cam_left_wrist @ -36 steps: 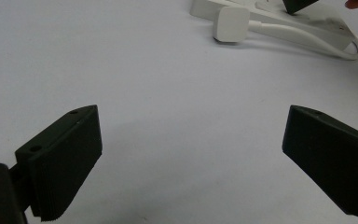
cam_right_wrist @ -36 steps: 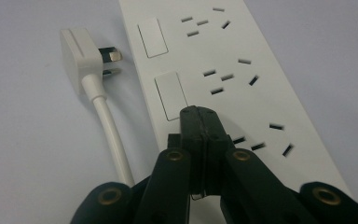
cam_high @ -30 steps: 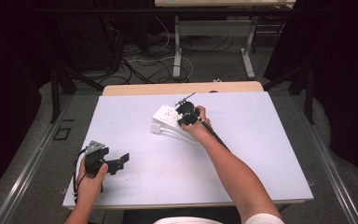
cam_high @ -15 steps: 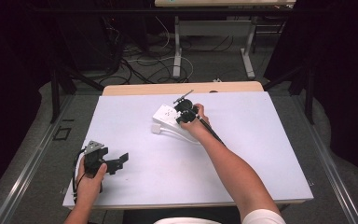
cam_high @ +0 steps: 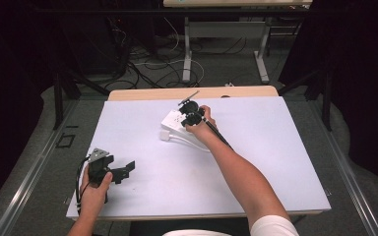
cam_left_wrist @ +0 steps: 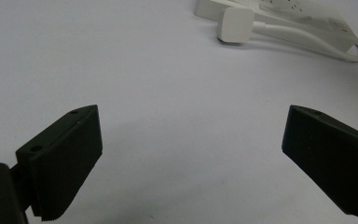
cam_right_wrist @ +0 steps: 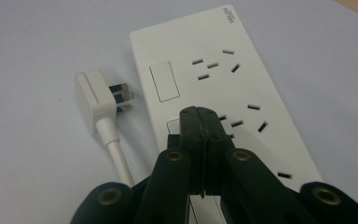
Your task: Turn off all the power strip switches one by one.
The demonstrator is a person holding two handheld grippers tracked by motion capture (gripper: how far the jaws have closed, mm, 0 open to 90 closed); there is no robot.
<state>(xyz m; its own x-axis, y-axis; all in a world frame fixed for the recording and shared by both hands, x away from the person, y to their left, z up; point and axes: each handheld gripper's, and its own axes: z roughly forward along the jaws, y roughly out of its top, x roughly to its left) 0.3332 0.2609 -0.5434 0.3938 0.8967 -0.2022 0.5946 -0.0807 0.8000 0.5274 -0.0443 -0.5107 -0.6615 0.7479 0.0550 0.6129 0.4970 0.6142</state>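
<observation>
A lab: dark curtains (cam_high: 10,73), floor cables (cam_high: 147,61), bare white table (cam_high: 275,162)

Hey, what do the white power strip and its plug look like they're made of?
The power strip looks like smooth, hard white plastic with a satin finish: crisp moulded slots and soft reflections. The plug seems to be the same white plastic, and its prongs look like bare grey metal. The cord is probably flexible white rubber or vinyl, judging by its curve.
</observation>
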